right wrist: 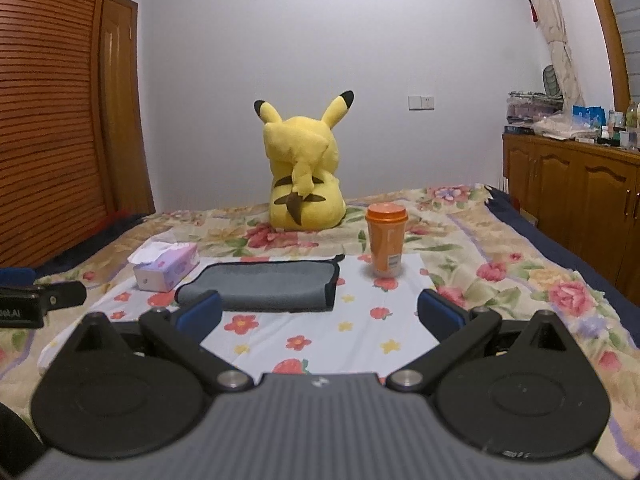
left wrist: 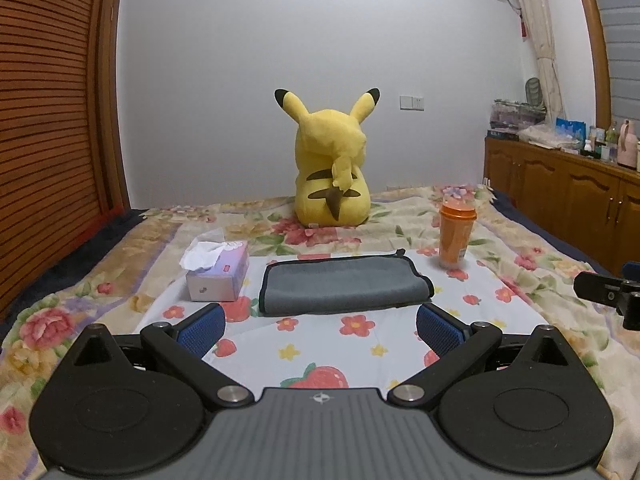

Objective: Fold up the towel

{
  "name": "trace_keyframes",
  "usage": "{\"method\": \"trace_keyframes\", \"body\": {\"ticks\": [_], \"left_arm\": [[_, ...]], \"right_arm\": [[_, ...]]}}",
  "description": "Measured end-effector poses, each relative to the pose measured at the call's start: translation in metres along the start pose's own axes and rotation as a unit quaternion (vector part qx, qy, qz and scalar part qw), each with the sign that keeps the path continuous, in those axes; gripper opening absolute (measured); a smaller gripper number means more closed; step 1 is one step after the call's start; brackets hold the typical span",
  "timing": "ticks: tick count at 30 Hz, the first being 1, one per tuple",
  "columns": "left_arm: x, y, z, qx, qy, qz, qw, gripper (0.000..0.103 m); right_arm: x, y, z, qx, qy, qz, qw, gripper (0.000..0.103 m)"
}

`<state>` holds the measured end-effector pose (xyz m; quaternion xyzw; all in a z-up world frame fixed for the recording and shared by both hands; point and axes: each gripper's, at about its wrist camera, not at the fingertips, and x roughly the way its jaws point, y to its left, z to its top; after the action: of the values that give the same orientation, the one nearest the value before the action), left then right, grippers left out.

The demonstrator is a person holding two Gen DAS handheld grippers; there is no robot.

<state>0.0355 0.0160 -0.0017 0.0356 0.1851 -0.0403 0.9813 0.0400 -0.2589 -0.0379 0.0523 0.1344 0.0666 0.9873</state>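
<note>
A grey towel (left wrist: 344,286) with black trim lies folded flat on a white flowered cloth (left wrist: 332,344) on the bed. It also shows in the right wrist view (right wrist: 272,286). My left gripper (left wrist: 320,326) is open and empty, held just in front of the towel's near edge. My right gripper (right wrist: 320,316) is open and empty, in front of the towel and to its right. Part of the right gripper (left wrist: 608,294) shows at the right edge of the left wrist view. Part of the left gripper (right wrist: 40,300) shows at the left edge of the right wrist view.
A tissue box (left wrist: 218,276) stands left of the towel and an orange cup (left wrist: 456,236) to its right. A yellow plush toy (left wrist: 330,172) sits behind. Wooden cabinets (left wrist: 560,196) line the right side, a slatted wooden door (left wrist: 48,120) the left.
</note>
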Motion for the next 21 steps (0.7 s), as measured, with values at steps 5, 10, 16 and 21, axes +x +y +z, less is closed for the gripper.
{"method": "trace_keyframes", "body": {"ticks": [5, 10, 16, 21], "left_arm": [[-0.0032, -0.0007, 0.0019, 0.002, -0.009, 0.002, 1.0, 0.103], [-0.0049, -0.0023, 0.0046, 0.008, -0.017, 0.003, 0.9998, 0.103], [-0.0059, -0.0036, 0.0056, 0.009, -0.02, 0.003, 0.9998, 0.103], [-0.006, -0.0037, 0.0054, 0.009, -0.02, 0.004, 0.9998, 0.103]], "right_arm": [[-0.0029, -0.0023, 0.0027, 0.003, -0.012, -0.001, 1.0, 0.103], [-0.0048, -0.0037, 0.0046, 0.006, -0.02, -0.002, 1.0, 0.103], [-0.0052, -0.0043, 0.0044, 0.007, -0.022, -0.003, 1.0, 0.103], [-0.0055, -0.0051, 0.0044, 0.007, -0.022, -0.003, 1.0, 0.103]]}}
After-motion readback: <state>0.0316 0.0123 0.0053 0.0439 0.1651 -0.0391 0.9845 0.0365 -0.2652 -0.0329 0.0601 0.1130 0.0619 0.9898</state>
